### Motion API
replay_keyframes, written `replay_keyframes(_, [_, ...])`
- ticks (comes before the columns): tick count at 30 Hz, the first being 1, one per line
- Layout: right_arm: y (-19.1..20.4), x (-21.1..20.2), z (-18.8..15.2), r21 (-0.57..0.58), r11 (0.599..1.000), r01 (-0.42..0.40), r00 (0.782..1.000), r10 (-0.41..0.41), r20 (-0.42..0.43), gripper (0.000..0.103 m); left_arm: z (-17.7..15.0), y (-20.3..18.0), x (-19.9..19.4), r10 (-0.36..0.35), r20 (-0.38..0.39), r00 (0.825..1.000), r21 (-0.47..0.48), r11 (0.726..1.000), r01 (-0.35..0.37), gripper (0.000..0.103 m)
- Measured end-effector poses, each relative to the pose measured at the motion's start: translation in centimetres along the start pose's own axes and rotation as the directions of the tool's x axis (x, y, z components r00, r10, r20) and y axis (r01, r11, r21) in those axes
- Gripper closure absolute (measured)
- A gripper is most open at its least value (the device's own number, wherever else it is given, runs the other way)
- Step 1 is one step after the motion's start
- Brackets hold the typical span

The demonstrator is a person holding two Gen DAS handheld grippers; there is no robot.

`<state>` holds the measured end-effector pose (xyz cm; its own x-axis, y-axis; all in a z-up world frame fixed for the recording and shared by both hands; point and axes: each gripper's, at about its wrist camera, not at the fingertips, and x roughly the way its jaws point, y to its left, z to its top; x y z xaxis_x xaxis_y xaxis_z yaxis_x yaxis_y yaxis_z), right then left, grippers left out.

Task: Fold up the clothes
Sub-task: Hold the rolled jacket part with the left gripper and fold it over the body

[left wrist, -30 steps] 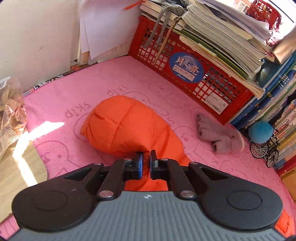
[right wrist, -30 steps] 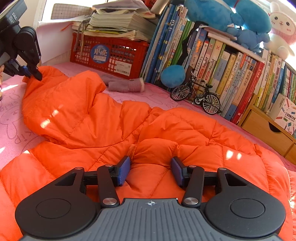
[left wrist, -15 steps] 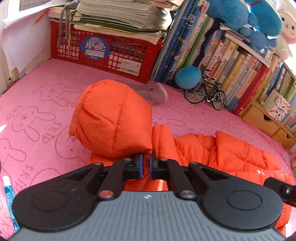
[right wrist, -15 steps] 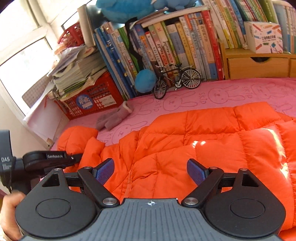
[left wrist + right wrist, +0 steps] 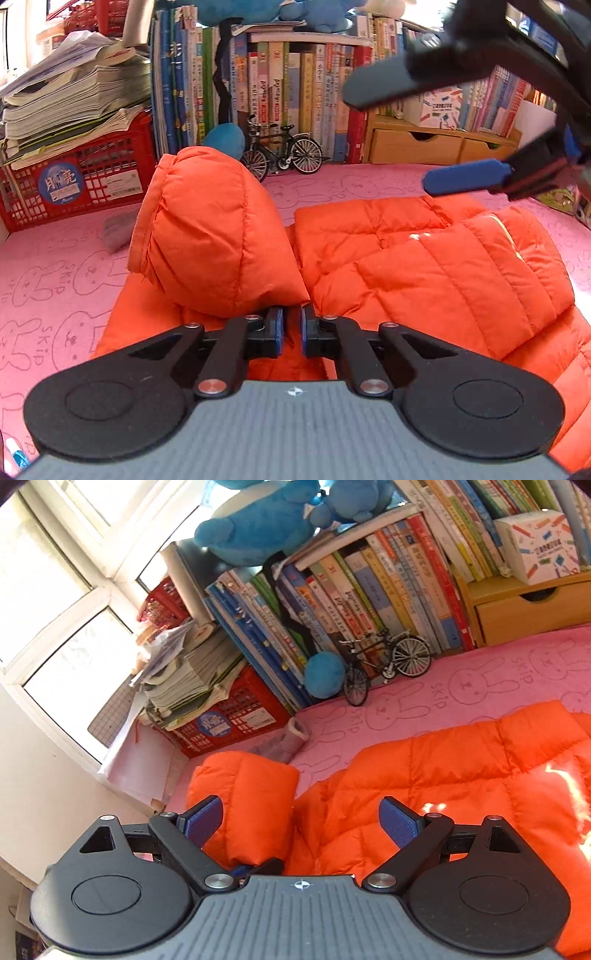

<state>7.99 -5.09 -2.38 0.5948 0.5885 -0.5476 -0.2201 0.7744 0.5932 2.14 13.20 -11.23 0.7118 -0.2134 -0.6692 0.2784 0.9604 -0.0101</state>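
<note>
An orange puffer jacket [image 5: 424, 266] lies on the pink rabbit-print mat [image 5: 55, 280]. My left gripper [image 5: 291, 326] is shut on its orange sleeve [image 5: 214, 236], which stands lifted beside the jacket body. My right gripper [image 5: 301, 821] is wide open and empty, hovering above the jacket [image 5: 461, 768] and the sleeve [image 5: 251, 797]. It also shows at the upper right of the left wrist view [image 5: 424, 136], above the jacket.
A red crate [image 5: 77, 177] with stacked papers stands at the back left. Books [image 5: 288, 88], a model bicycle [image 5: 284, 153], a blue ball [image 5: 225, 136] and wooden drawers [image 5: 436, 144] line the back. A grey glove [image 5: 284, 744] lies behind the sleeve.
My left gripper has carried the sleeve rightward over the jacket body. My right gripper has opened wide, lifted off the jacket and swung above the left gripper.
</note>
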Motion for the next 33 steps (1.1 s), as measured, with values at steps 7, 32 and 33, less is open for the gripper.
replay_keyframes(7, [0.7,1.9,1.5,-0.051,0.999,-0.003,0.995,-0.002,-0.103,0.004,-0.6,-4.3,0.1,-0.082,-0.012,0.997,0.155,0.984,0.083,0.092])
replay_keyframes(32, [-5.7,-3.7,0.4,0.058,0.985,0.164,0.98,-0.156,-0.122,0.0,0.6,-13.0,1.3,-0.188,-0.023,0.982,0.362,0.914,0.184,0.09])
replay_keyframes(33, [-6.1,-4.0,0.4,0.072,0.98,0.185,0.978,-0.177,-0.112,0.0,0.7,-13.4,1.4,-0.191,-0.028,0.981,0.372,0.909,0.187,0.09])
